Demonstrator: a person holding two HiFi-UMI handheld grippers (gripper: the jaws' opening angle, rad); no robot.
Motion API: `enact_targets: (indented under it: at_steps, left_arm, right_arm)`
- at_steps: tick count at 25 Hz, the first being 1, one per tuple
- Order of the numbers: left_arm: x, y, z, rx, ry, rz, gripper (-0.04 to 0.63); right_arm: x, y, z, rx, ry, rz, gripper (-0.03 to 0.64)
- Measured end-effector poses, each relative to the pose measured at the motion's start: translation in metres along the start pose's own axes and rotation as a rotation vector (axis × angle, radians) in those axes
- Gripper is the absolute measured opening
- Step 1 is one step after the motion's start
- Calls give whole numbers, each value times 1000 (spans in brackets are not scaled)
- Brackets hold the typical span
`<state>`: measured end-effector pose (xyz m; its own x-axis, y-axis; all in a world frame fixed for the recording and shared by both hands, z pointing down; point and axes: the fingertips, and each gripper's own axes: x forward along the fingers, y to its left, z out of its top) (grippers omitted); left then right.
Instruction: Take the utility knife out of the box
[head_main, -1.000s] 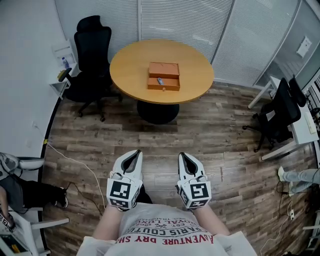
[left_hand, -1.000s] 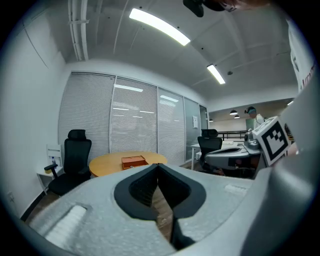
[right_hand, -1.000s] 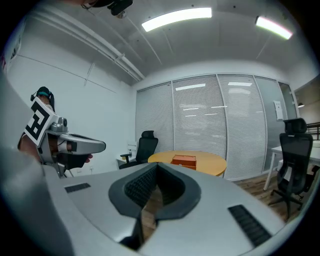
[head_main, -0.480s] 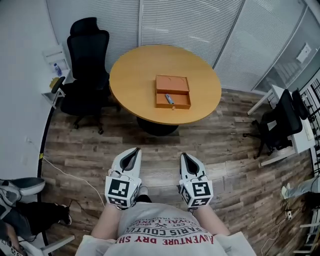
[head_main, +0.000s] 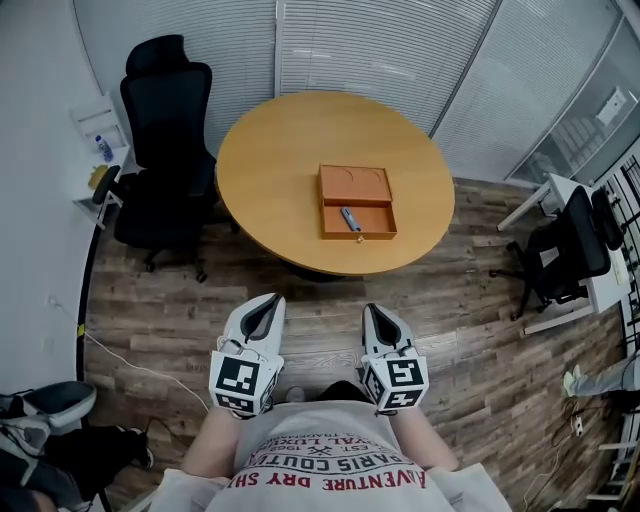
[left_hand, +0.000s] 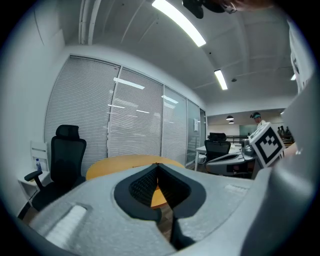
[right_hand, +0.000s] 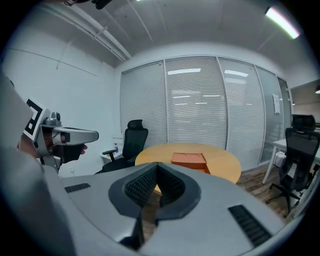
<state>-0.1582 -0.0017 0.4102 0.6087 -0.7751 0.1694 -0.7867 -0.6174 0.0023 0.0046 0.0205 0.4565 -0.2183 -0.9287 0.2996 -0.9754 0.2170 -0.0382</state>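
Note:
An open orange box (head_main: 357, 202) lies on the round wooden table (head_main: 270, 150), right of its centre. The grey utility knife (head_main: 350, 219) rests in the box's nearer half. Both grippers are held close to my body over the floor, well short of the table. My left gripper (head_main: 268, 303) is shut and holds nothing. My right gripper (head_main: 373, 312) is also shut with nothing in it. In the right gripper view the box (right_hand: 189, 160) shows beyond the closed tips (right_hand: 157, 165), and the knife is hidden there. The left gripper view has only the table edge (left_hand: 125, 162) past its closed tips (left_hand: 157, 165).
A black office chair (head_main: 165, 130) stands at the table's left, beside a small white shelf (head_main: 95, 135). Another black chair (head_main: 570, 245) and a white desk (head_main: 545, 195) are at the right. Blinds and glass walls close the back. Wooden floor lies between me and the table.
The table and box have slid nearer and lower in the head view as I walk toward them. Both grippers stay shut in front of my body.

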Motion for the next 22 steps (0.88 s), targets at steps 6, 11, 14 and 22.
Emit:
enact_targets:
  at_steps: [6, 11, 14, 22]
  left_arm:
    - [41, 20, -8, 5, 30, 13, 11]
    - [83, 40, -2, 63, 46, 65, 11]
    - [113, 56, 2, 60, 58, 102, 11]
    - [205, 78, 22, 39, 54, 168, 11]
  right_arm:
    - [52, -23, 2, 8, 18, 10, 8]
    - [112, -50, 9, 25, 17, 52, 8]
    - [146, -69, 22, 33, 16, 77, 8]
    - [230, -127, 49, -13, 61, 163, 8]
